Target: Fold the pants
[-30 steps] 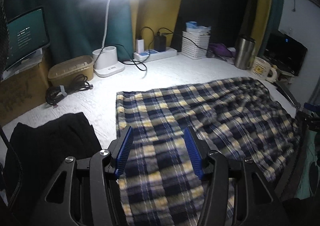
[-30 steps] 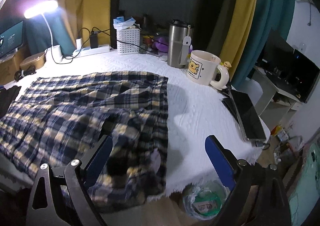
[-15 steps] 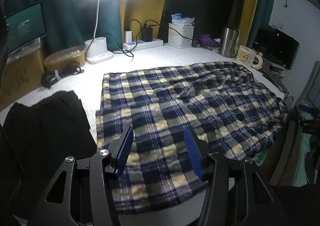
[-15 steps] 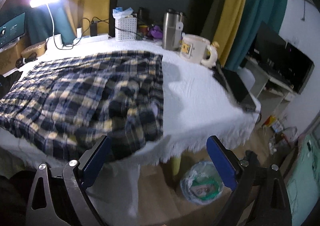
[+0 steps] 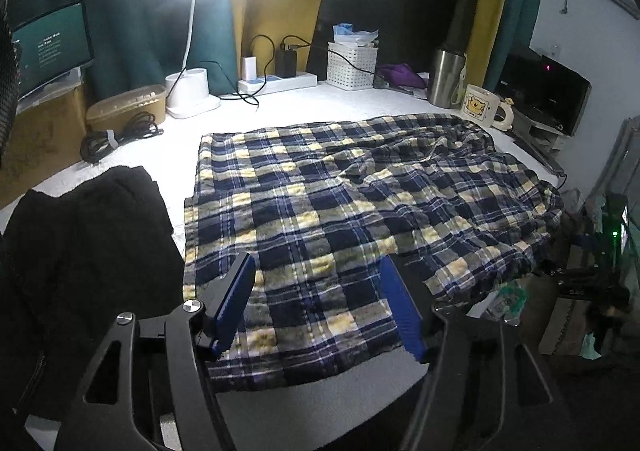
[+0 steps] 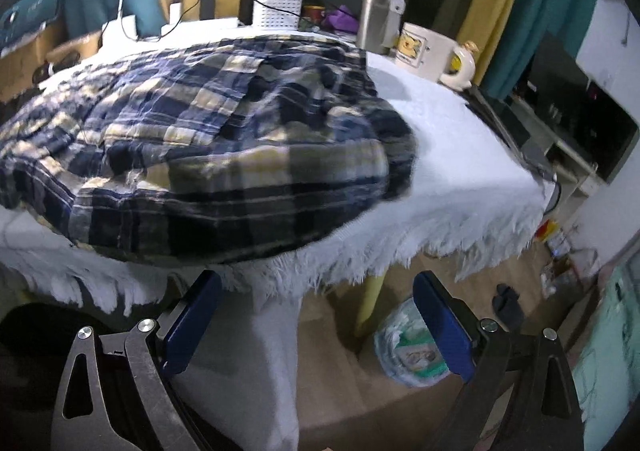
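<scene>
The left hand-held gripper (image 5: 318,301) hangs with its blue fingers spread apart and nothing between them, just above the near hem of the plaid pants (image 5: 340,203), which lie spread flat on the white-covered surface (image 5: 280,103) with their long axis running left to right across it. The right hand-held gripper (image 6: 316,325) is also parted and empty, but sits lower, below the fringed edge of the surface, with the bunched right end of the pants up and ahead of it. The left one looks nearer to a usable edge. A black garment (image 5: 88,243) lies just beside the pants' left end, and a mug (image 5: 482,107) and steel tumbler (image 5: 446,77) stand near the far right corner, likely clear of a fold.
</scene>
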A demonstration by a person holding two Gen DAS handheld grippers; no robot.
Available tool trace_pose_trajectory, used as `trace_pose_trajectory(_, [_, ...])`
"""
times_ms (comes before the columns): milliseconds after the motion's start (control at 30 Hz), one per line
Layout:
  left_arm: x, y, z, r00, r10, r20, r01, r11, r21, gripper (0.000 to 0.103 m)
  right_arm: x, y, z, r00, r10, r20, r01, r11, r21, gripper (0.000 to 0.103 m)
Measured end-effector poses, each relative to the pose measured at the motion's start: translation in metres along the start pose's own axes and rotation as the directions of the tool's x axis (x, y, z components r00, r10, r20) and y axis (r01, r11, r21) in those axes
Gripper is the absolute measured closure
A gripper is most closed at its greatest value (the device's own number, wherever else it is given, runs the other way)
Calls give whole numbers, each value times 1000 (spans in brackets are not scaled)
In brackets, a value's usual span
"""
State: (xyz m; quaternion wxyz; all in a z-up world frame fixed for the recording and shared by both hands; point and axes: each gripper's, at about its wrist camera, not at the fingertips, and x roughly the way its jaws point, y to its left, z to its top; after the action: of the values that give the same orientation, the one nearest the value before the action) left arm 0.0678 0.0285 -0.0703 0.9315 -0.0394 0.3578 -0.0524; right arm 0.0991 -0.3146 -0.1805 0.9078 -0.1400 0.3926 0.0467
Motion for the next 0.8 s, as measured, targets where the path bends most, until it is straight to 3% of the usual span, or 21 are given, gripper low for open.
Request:
trace_pose_trajectory(267, [3, 3, -5, 1000, 4, -7, -4, 1000, -11, 34, -14, -3, 14, 999, -4, 40, 4, 1000, 12, 6])
trace_pose_trajectory(600, [4, 0, -11, 1000, 2, -4, -2, 1000, 11, 13, -30, -10, 46, 994, 0, 112, 0, 1000, 2, 6])
trace_pose_trajectory(800, [4, -3, -13, 1000, -4, 7, 3, 999, 32, 12, -23, -13, 67, 992, 18, 128, -20, 1000, 13, 6])
